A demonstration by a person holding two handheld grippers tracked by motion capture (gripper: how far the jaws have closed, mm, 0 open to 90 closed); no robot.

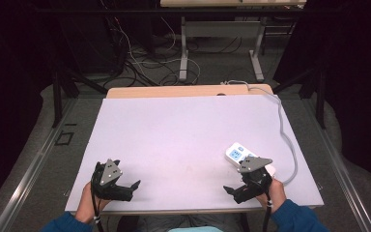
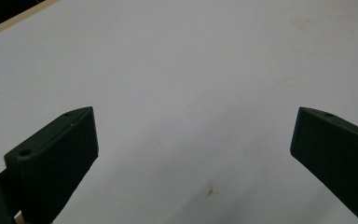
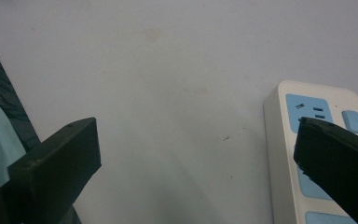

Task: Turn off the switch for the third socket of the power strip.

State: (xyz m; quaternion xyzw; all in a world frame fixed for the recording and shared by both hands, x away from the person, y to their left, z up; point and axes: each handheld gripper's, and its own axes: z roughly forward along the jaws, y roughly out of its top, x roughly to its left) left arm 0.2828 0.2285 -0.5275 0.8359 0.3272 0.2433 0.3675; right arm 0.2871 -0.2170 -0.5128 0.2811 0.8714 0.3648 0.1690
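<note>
A white power strip with light-blue socket faces lies on the white table top at the front right. My right gripper stands open just in front of the strip, jaws pointing left. In the right gripper view the power strip lies at the right, partly behind the right jaw, and the right gripper has only bare table between its jaws. My left gripper is open near the front left edge. The left gripper looks over bare white table.
The strip's grey cable curves along the table's right side to the back edge. A wooden strip borders the far side. Beyond it are desk legs and loose floor cables. Rails run along both sides.
</note>
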